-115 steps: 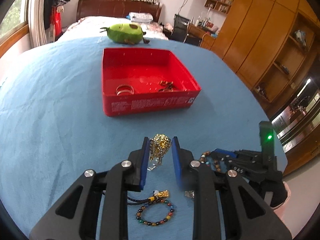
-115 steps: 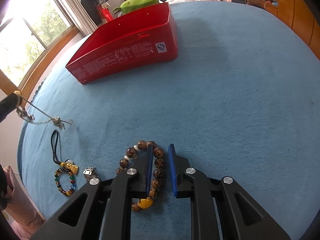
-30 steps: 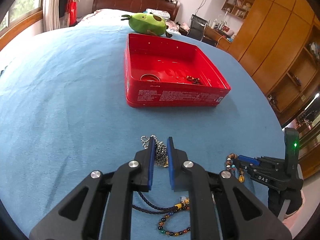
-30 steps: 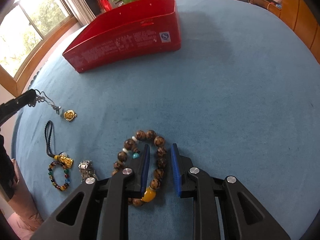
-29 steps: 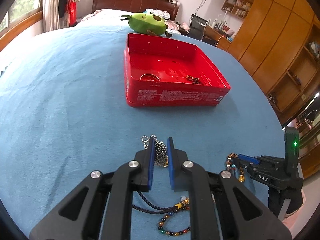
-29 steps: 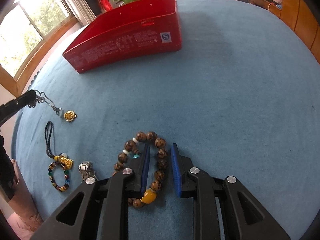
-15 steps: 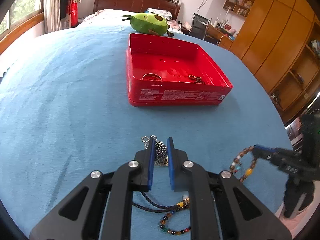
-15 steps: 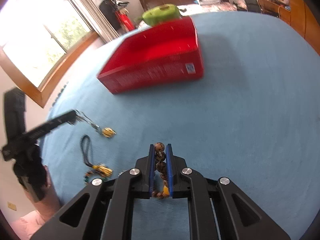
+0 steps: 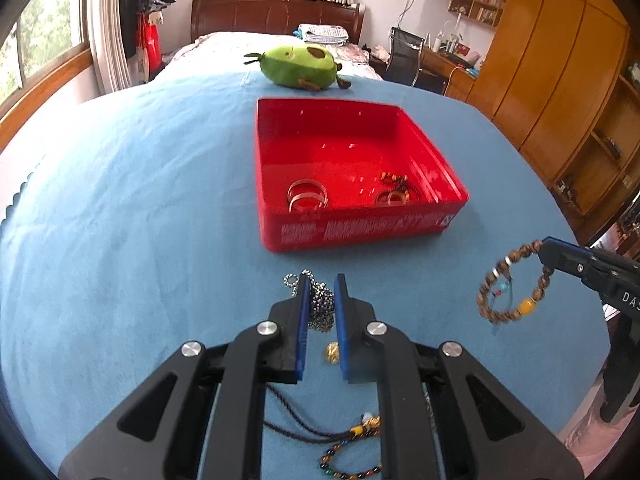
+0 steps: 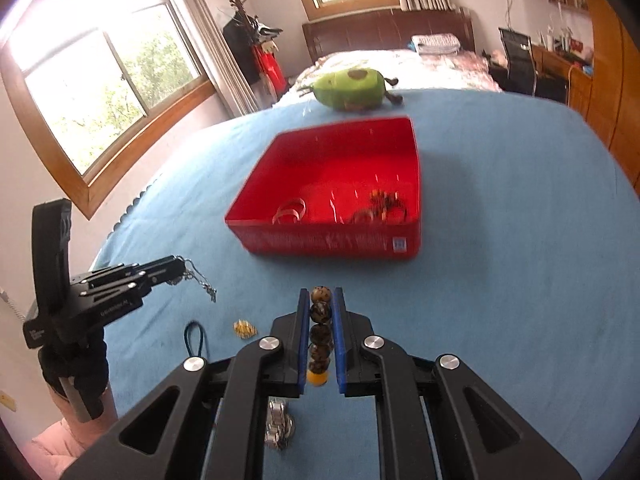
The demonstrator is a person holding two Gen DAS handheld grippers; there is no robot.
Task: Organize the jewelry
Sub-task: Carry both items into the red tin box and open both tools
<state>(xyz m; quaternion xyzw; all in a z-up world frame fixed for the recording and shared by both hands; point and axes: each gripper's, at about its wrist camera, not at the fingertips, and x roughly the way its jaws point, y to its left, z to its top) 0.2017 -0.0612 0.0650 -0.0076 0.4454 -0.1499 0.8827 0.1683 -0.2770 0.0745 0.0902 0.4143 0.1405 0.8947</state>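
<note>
Left gripper (image 9: 321, 290) was clamped on a limp ball-chain necklace (image 9: 320, 308). Right gripper (image 10: 321, 300) pinched a wooden bead bracelet (image 10: 320, 334); loose, light, liable to swing.

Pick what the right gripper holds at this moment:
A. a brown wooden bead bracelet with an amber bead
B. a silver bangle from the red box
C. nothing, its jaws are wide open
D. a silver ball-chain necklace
A: the right gripper is shut on the brown bead bracelet, whose beads line up between its blue pads and hang clear of the blue cloth.
</note>
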